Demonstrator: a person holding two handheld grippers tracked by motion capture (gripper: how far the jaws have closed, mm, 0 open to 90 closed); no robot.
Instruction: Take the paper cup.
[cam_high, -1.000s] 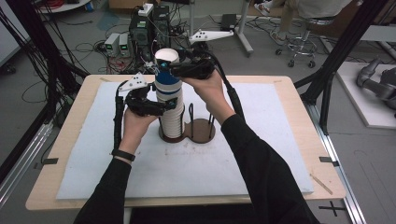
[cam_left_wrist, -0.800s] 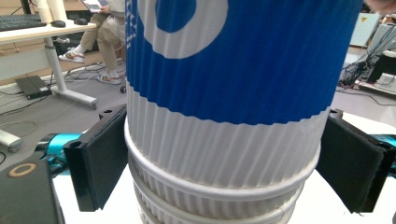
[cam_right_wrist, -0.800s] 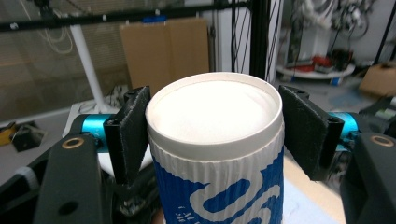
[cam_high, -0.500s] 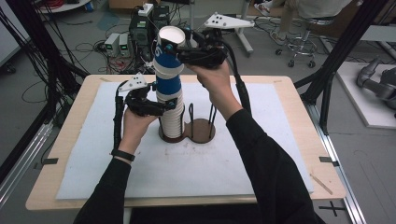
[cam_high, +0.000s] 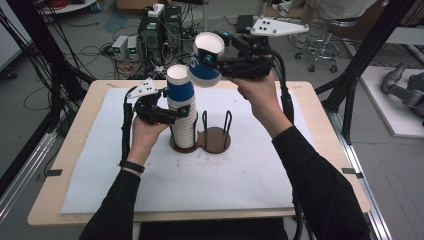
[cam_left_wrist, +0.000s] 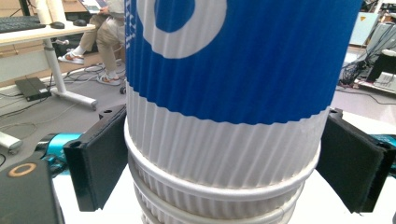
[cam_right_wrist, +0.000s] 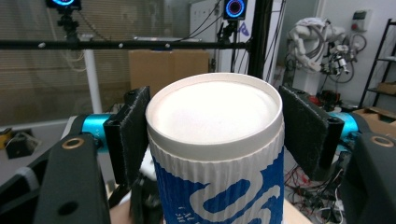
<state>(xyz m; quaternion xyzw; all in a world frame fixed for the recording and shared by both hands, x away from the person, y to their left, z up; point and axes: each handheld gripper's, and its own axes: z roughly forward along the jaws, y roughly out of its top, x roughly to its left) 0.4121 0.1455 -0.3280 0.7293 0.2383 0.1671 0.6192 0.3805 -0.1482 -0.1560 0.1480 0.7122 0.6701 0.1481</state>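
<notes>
A tall stack of ribbed blue-and-white paper cups (cam_high: 183, 125) stands in the left ring of a brown two-ring holder (cam_high: 216, 140). My left gripper (cam_high: 179, 112) is shut on the stack partway up; in the left gripper view its black pads (cam_left_wrist: 98, 158) press both sides of the stack (cam_left_wrist: 224, 140). My right gripper (cam_high: 216, 64) is shut on a single blue-and-white cup (cam_high: 204, 63), held tilted in the air above and right of the stack's top. In the right gripper view this cup (cam_right_wrist: 215, 154) sits between the pads (cam_right_wrist: 133, 135), open mouth toward the camera.
The holder rests mid-table on a white mat (cam_high: 150, 200) over a wooden table (cam_high: 65, 210). The holder's right ring, with upright wire loops (cam_high: 227, 122), holds nothing. Computers and cables (cam_high: 150, 35) lie on the floor behind; black frame poles (cam_high: 360, 75) rise at both sides.
My right gripper has lifted the top cup off the stack, carrying it up and to the right and tipping it. The left gripper and the stack have stayed in place.
</notes>
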